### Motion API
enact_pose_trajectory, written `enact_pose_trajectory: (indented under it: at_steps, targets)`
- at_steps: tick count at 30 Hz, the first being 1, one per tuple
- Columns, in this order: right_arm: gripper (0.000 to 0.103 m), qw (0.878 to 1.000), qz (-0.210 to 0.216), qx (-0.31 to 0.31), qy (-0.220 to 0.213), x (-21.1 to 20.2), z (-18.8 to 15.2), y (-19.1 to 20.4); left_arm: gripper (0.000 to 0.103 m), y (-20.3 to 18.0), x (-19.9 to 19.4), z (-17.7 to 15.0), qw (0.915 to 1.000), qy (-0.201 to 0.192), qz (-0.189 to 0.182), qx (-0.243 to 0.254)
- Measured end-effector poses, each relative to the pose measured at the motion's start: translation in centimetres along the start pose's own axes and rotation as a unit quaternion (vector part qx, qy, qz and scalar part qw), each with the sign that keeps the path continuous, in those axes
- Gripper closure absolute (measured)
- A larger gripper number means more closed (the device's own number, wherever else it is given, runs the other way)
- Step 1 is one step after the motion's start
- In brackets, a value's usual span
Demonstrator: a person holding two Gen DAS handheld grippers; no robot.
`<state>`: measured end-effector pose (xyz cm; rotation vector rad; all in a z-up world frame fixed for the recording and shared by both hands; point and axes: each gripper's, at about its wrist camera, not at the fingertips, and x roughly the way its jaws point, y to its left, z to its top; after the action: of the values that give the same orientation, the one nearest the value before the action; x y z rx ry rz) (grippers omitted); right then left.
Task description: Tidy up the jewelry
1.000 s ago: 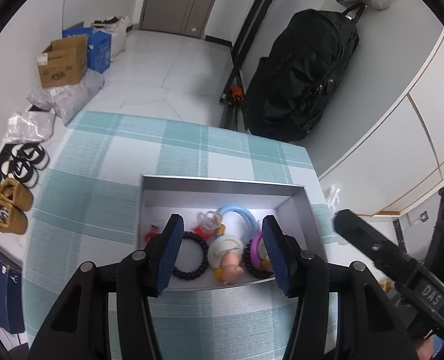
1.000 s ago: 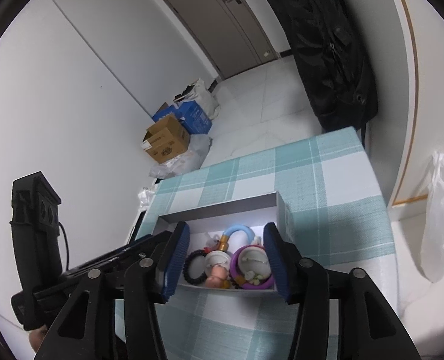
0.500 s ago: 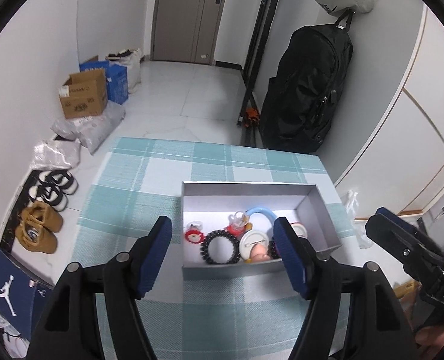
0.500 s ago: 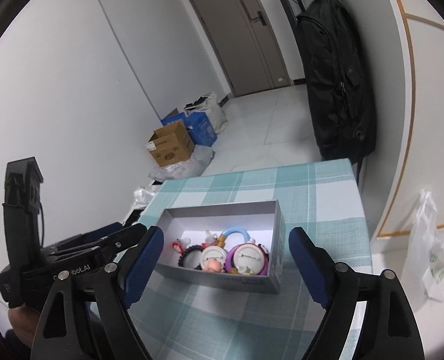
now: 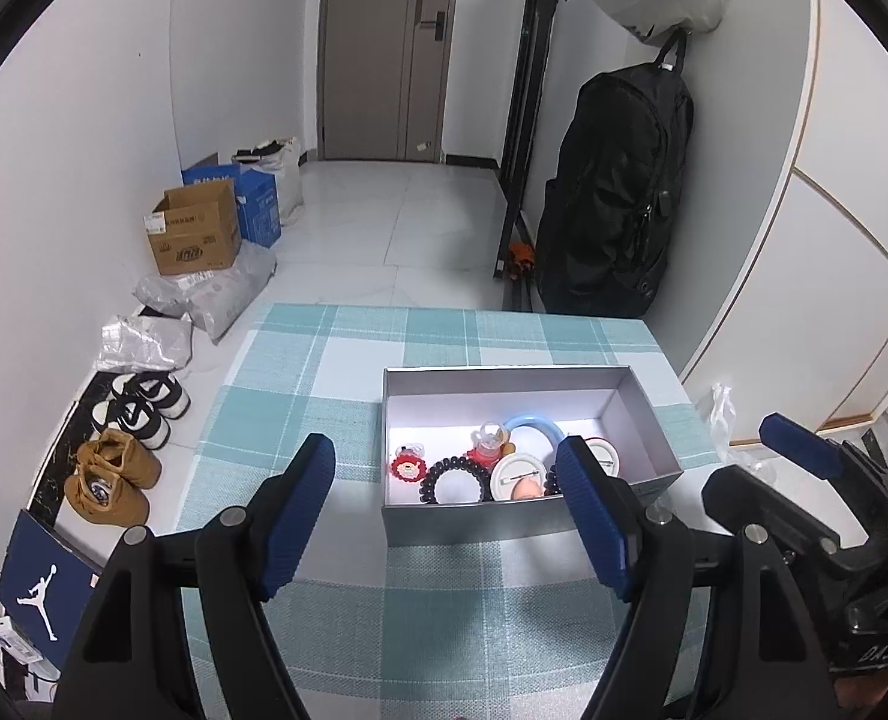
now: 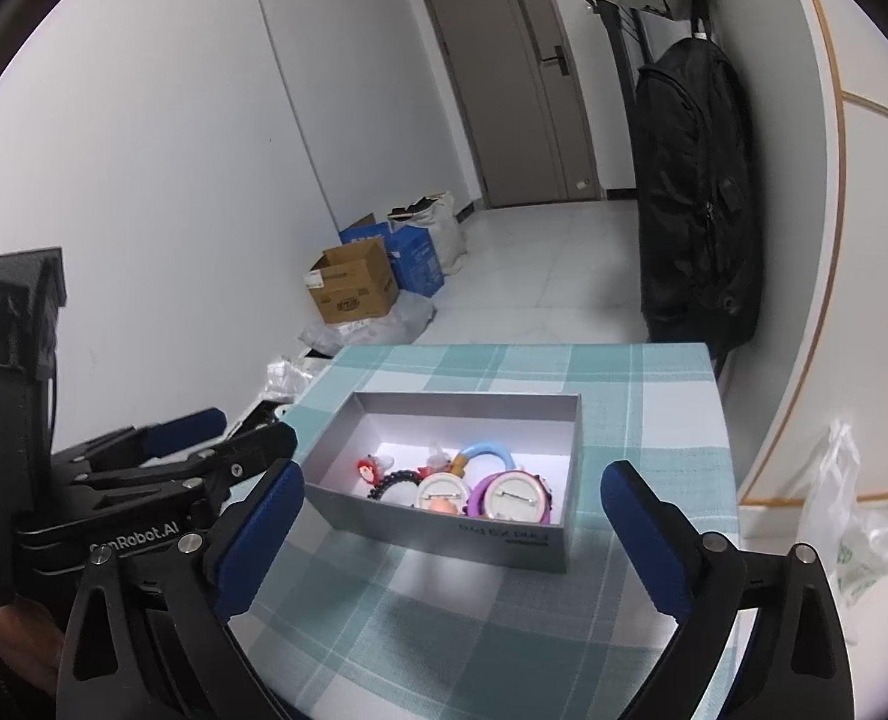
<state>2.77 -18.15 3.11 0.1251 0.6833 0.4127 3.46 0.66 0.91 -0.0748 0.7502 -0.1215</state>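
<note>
Two empty claws near jewelry box (image 5: 522, 516)

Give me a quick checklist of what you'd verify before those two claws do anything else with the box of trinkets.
1. Left claw empty, jaws just opening: ok.
2. Right claw empty, jaws just opening wide: ok.
3. Grey box flat on the checked tablecloth: ok.
4. Black bead bracelet, round badges and blue ring inside the box: ok.
5. Trinkets sorted apart: not ok, bunched at the near wall.
6. Lid for the box: cannot tell, none visible.
</note>
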Motion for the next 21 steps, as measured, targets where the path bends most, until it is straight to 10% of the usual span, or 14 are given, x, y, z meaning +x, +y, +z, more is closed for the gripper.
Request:
enact_pose_trajectory:
  at_steps: [21]
  targets:
    - [0.001,1.0,-0.01,0.001,-0.002,-0.26,-0.55,0.0,0.031,0.03,-0.8,-0.32,1.0,-0.005,0.003,-0.004]
